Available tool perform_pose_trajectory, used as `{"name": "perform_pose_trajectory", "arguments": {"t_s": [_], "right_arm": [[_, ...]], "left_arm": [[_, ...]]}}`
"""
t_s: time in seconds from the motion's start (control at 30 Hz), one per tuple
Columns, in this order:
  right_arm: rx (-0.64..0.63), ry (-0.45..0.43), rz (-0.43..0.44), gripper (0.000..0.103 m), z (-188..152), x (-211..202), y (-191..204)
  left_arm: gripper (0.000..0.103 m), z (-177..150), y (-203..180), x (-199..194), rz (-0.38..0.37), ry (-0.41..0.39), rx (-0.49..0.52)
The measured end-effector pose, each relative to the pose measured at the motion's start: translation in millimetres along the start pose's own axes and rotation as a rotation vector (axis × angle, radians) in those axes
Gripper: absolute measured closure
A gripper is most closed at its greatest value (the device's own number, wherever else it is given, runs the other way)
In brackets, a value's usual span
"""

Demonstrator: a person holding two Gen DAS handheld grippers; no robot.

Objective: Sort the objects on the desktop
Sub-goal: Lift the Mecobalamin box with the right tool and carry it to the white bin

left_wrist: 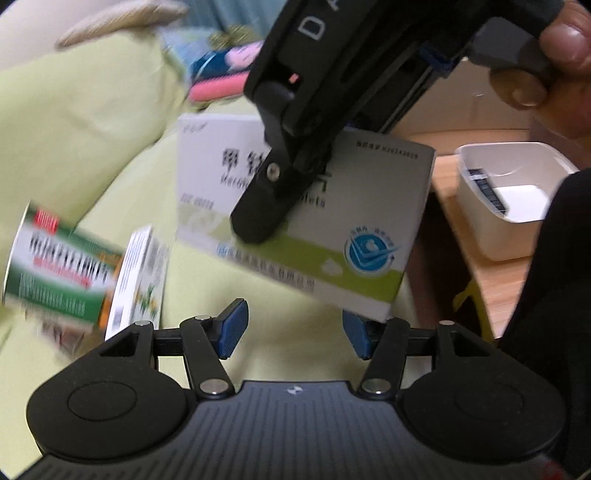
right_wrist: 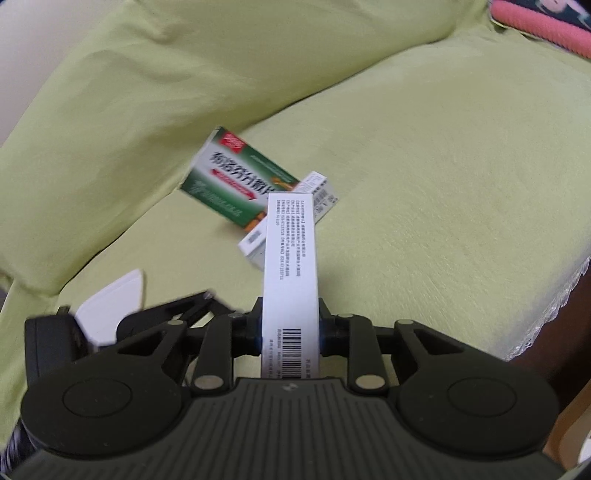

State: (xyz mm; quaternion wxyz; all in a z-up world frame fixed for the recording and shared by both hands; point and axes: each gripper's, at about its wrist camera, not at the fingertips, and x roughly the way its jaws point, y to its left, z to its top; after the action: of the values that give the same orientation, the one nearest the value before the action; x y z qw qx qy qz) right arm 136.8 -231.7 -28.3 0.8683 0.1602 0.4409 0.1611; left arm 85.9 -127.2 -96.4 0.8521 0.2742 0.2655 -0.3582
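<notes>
In the left wrist view, my right gripper (left_wrist: 264, 221) comes down from the top, shut on a white and green medicine box (left_wrist: 351, 229) that hangs in the air. My left gripper (left_wrist: 294, 332) sits just below that box, open with nothing between its blue pads. The right wrist view shows the same box edge-on (right_wrist: 290, 258), clamped in my right gripper (right_wrist: 290, 332). A green medicine box (right_wrist: 236, 181) and a small white box (right_wrist: 321, 192) lie together on the yellow-green cover beyond it; both also appear, blurred, as the green box (left_wrist: 55, 266) and the white box (left_wrist: 136, 280).
A white bin (left_wrist: 476, 221) with a dark item inside stands on a wooden table (left_wrist: 495, 280) to the right. The yellow-green sofa cover (right_wrist: 424, 177) has a cushion (right_wrist: 147, 92) behind. Pink items (right_wrist: 543, 26) lie at the back. A hand (left_wrist: 554, 55) holds the right gripper.
</notes>
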Motion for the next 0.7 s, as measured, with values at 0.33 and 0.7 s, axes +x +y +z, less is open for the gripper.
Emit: {"name": "perform_pose_trajectory", "arguments": {"t_s": [0.33, 0.7], "right_arm": [[-0.028, -0.086, -0.053, 0.081, -16, -100, -10], [0.052, -0.233, -0.192, 0.081, -43, -202, -54]], "left_arm": [[0.043, 63, -41, -31, -0.118, -0.123, 0.312], [0.043, 142, -109, -28, -0.228, -0.231, 0.516]]}}
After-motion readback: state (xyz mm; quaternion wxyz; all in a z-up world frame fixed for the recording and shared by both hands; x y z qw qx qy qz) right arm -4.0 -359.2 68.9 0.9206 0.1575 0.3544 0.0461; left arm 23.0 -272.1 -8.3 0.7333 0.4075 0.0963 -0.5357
